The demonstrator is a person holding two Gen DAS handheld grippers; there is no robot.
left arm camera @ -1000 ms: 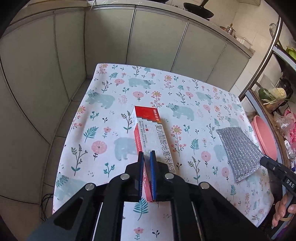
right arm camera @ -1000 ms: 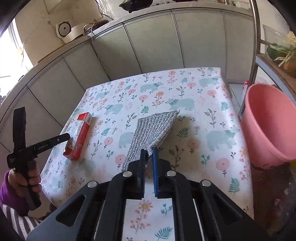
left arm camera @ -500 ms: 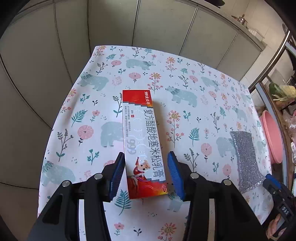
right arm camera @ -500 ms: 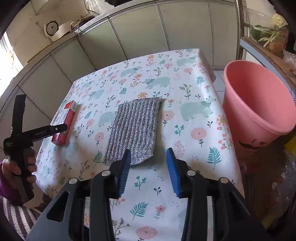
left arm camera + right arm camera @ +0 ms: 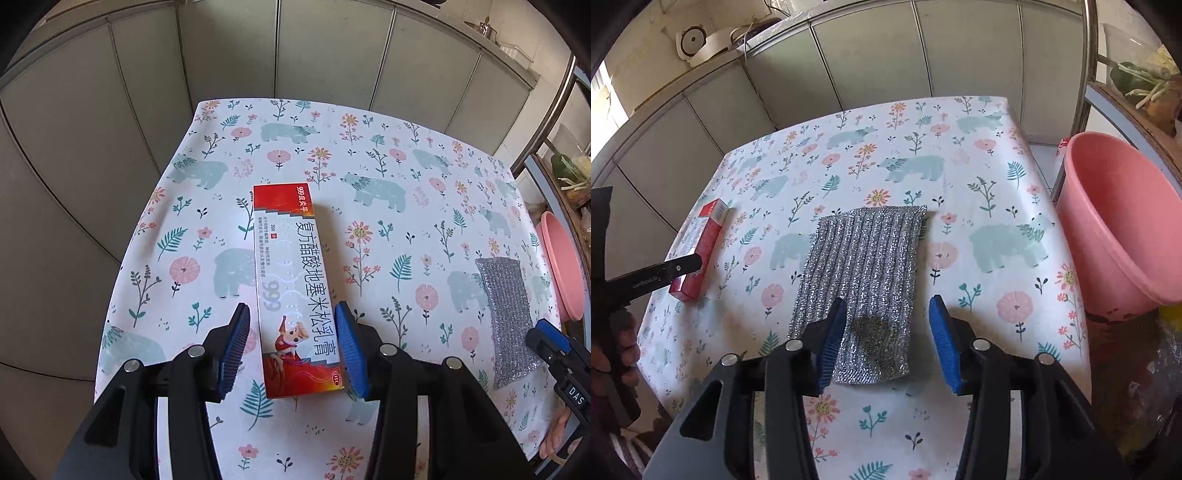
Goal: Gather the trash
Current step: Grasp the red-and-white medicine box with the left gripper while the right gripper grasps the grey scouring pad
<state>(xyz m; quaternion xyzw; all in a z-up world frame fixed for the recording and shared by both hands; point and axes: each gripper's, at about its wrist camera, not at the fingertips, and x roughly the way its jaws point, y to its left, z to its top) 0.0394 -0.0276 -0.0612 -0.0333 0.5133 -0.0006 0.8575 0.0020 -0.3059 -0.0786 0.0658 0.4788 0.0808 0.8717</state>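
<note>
Lying flat: red-white box [image 5: 297, 291], seemingly intact

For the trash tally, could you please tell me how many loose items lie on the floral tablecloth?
2: a red-and-white cardboard box between the left gripper's open jaws, and a silver mesh scouring cloth before the right gripper's.

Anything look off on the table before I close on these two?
Only one thing: the silver scouring cloth has a dark brownish stain near its close end, between the right tool's open jaws. The red box lies flat, undamaged.
</note>
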